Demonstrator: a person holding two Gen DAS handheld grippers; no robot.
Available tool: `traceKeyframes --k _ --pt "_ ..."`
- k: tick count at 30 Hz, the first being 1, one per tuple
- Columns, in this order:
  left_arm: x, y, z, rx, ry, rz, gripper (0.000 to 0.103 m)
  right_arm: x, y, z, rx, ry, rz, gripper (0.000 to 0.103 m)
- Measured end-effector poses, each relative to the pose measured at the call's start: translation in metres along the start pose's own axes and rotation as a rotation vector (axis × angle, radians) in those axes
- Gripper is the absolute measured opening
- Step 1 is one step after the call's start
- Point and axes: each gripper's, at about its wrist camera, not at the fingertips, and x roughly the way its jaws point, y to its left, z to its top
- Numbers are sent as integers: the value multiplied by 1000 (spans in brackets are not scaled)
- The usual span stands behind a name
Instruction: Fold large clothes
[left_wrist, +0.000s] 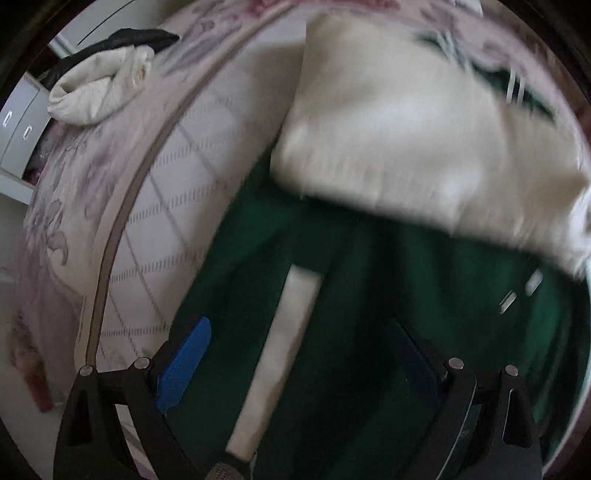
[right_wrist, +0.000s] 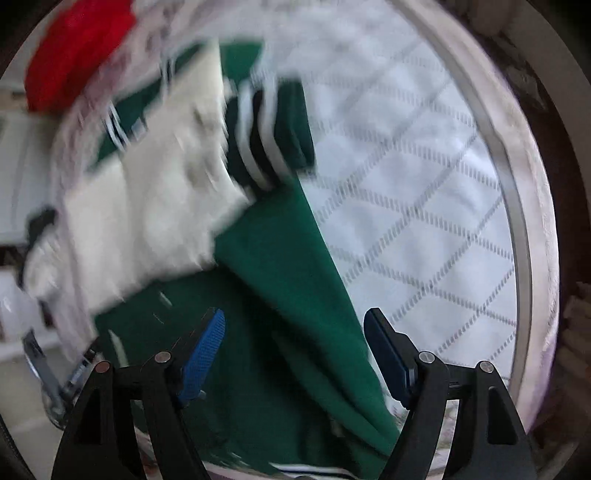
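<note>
Green-and-cream jacket (right_wrist: 280, 295) on the bed (right_wrist: 424, 206): soft, floppy, probably bulky. Left claw (left_wrist: 299, 354) and right claw (right_wrist: 295, 347) both gape, holding nothing; grab green hem corners.

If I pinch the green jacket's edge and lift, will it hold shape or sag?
Likely sag: the green jacket already drapes in soft folds. Its cream sleeve would probably trail. Both grippers, left and right, are open above it.

My left wrist view looks down along its fingers, close over the green and cream jacket (left_wrist: 369, 177) on the quilted mattress (left_wrist: 192, 206). My right wrist view looks down equally close. Both share the jacket (right_wrist: 280, 266) and mattress (right_wrist: 406, 206).
</note>
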Motion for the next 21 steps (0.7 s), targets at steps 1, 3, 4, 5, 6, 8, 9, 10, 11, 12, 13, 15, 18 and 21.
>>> traceKeyframes --k 1,3,4,5,6,8,9,10,11,12,13,15,18,21 --pt "7 -2 -4 13 18 14 97 10 -3 -7 -3 25 -17 79" --pt "28 -7 -15 47 67 24 98 24 -11 -16 -1 42 -73 69" --pt "35 -7 -19 43 77 18 99 32 -21 -20 29 44 -113 43" --pt "37 -6 -19 33 64 7 103 40 -31 -22 66 54 -119 36" --pt "38 -3 -20 24 48 -16 103 44 -43 -24 126 63 -111 36" --pt "41 4 -19 -6 38 -73 103 45 -57 -27 215 63 -66 36" --pt "41 7 -19 -22 27 -98 103 42 -58 -28 234 61 -48 36" --pt "42 10 -19 -29 9 -119 103 35 -55 -29 225 40 -49 37" --pt "41 11 -19 -31 -9 -128 103 31 -51 -29 208 21 -48 37" --pt "41 10 -19 -30 -23 -131 103 22 -43 -29 170 -10 -41 38" --pt "40 9 -19 -27 -39 -129 103 17 -37 -29 137 -32 -41 47" --pt "41 7 -17 -27 -42 -117 103 10 -17 -23 35 -82 -55 60" --pt "40 5 -19 -44 -59 -108 103 19 22 -5 -161 -105 -123 60" --pt "36 4 -21 -43 -80 -108 103 39 55 12 -363 -89 -196 50"
